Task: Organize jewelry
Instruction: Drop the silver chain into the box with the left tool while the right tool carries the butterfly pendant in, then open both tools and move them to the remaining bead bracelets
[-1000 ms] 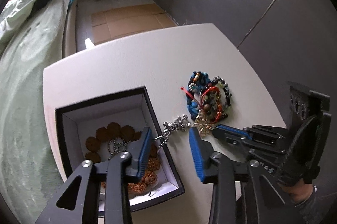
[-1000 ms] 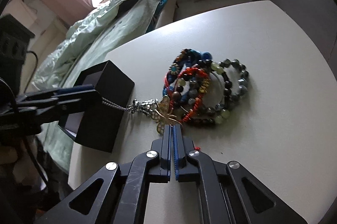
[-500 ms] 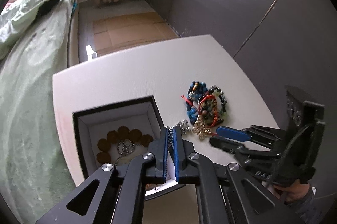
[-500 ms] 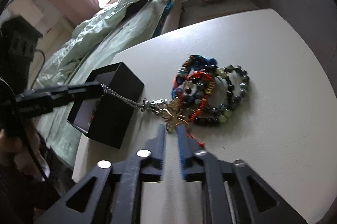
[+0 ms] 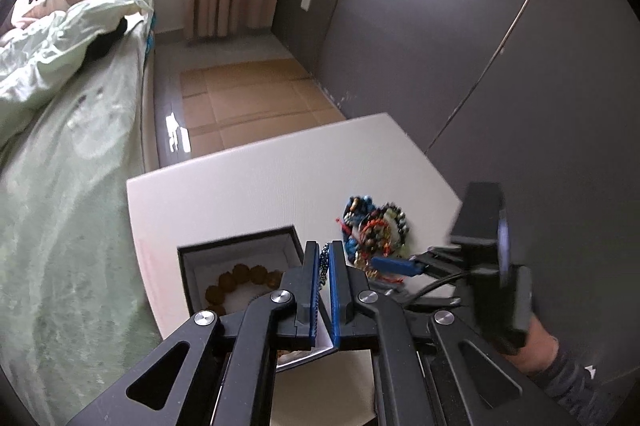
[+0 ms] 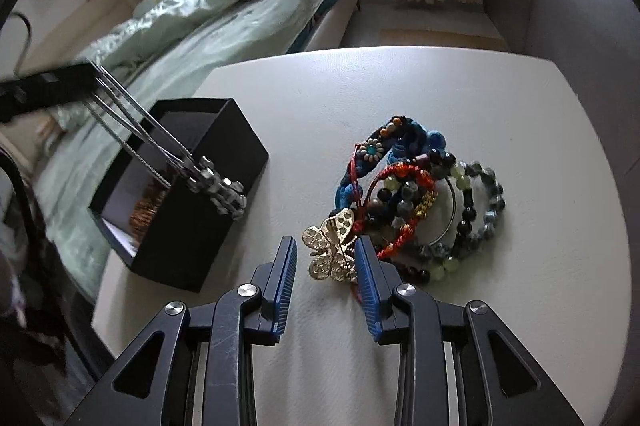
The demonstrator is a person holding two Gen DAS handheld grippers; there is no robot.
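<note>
My left gripper (image 5: 325, 258) is shut on a silver chain necklace (image 6: 216, 186) and holds it up over the black jewelry box (image 6: 208, 162); the chain's heavy links hang against the box's near rim. The box (image 5: 240, 246) holds a brown bead bracelet (image 5: 244, 276). My right gripper (image 6: 326, 258) is open, its jaws on either side of a gold butterfly pendant (image 6: 334, 246) lying on the table. A pile of beaded bracelets (image 6: 420, 194) lies just behind the pendant, and it also shows in the left wrist view (image 5: 376, 226).
The white table (image 6: 460, 98) stands beside a bed with a green duvet (image 6: 208, 22). A dark wall (image 5: 480, 26) runs along the table's right side. Cardboard sheets (image 5: 248, 98) lie on the floor beyond the table.
My left gripper shut on the chain and lifted it up over the box. My right gripper let go and opened wide around the butterfly pendant.
</note>
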